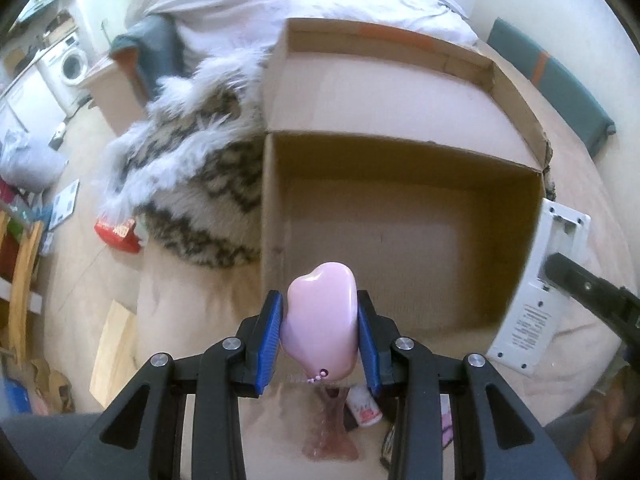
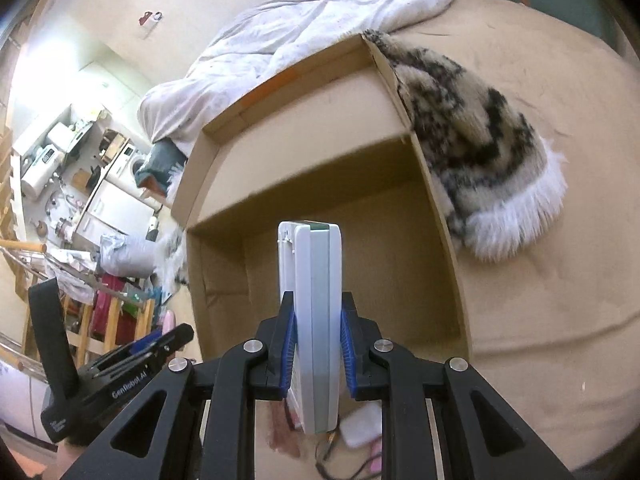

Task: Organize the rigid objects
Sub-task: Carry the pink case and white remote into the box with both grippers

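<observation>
Two grippers work over one bed (image 2: 560, 280), whose tan sheet fills most of both views. At its far end lies a rumpled white duvet (image 2: 304, 28), and beyond the left edge the room shows a washing machine (image 1: 72, 65), cluttered kitchen shelves and a wooden rack on a pale floor.

On the sheet stands a big cardboard box (image 1: 400, 224), open at the top, plain brown, with one flap (image 1: 380, 80) folded back toward the duvet. Its floor is bare. A shaggy rug (image 1: 192, 184) with a dark zigzag pattern and white fringe presses against the box's side.

A flat white plastic device (image 2: 316, 320), rectangular with a green strip on its top edge, stands on edge between the blue ribbed pads of the right gripper (image 2: 318, 344), which pinches it by its broad faces just before the box's near wall. In the left wrist view the same device (image 1: 536, 288) shows its back, with screw holes and a label, just outside the box's right wall.

Smaller still, a glossy pink case (image 1: 322, 316), rounded like a soft heart, sits squeezed between the blue pads of the left gripper (image 1: 322, 326), held above the box's near edge. A tiny bead charm hangs from its lower end.
</observation>
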Action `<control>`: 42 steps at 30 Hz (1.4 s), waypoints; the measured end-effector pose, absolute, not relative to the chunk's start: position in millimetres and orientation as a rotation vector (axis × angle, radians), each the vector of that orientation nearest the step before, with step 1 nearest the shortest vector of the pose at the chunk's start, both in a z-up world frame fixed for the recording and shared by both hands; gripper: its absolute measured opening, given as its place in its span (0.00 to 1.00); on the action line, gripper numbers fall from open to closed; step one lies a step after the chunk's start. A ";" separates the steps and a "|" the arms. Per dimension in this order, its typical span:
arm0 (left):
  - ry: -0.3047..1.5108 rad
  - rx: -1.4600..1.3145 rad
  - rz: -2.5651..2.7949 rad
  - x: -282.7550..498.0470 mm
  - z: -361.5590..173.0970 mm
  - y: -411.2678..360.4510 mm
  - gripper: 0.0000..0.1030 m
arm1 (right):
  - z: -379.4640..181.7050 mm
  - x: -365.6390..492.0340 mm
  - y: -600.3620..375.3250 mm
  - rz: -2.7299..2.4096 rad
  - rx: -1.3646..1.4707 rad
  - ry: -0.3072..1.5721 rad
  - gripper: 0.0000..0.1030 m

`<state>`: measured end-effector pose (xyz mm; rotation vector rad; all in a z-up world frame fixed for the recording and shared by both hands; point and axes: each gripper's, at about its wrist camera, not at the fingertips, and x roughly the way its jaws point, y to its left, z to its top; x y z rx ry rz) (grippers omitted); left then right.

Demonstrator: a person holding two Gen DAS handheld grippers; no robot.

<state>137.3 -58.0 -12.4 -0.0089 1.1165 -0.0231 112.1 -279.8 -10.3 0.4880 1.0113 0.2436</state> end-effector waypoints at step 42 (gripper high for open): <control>1.163 0.097 -0.074 162.6 -106.4 -110.9 0.32 | -103.4 175.1 -228.9 0.202 0.277 1.190 0.25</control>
